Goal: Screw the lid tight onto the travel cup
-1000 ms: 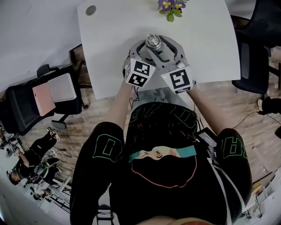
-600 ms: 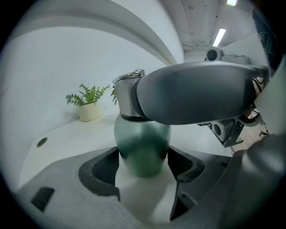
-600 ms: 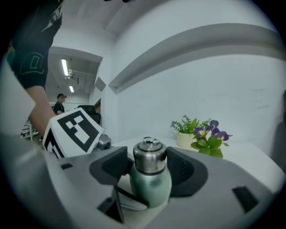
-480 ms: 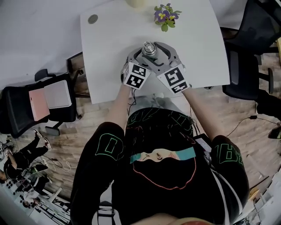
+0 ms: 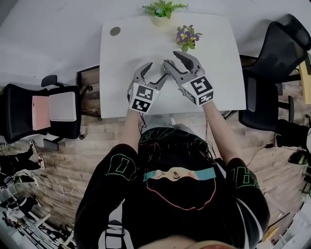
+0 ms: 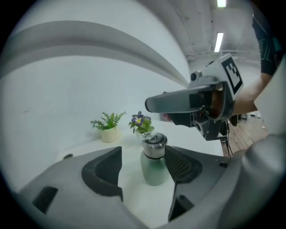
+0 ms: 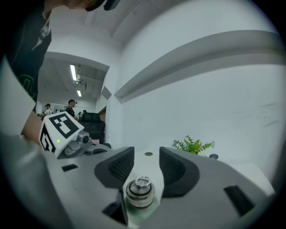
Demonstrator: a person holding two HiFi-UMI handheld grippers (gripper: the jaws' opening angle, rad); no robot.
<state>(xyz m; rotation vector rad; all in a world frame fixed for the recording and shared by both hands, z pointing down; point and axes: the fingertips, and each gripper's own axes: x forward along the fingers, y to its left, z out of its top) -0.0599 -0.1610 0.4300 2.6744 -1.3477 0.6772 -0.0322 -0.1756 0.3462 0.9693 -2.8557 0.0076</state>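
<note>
Both the left gripper (image 6: 143, 165) and right gripper (image 7: 146, 156) hung clear of the lidded travel cup (image 6: 154, 169) standing on the white table (image 5: 121, 58), jaws apart, empty, just narrowing; tightening looked finished, unless the lid (image 7: 140, 191) needed another grip-and-twist.

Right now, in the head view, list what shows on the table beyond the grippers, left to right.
round cap → green plant → purple flowers

The frosted travel cup (image 6: 154, 172) bears a shiny metal lid (image 6: 154, 144) on a smooth table (image 5: 131, 63).
</note>
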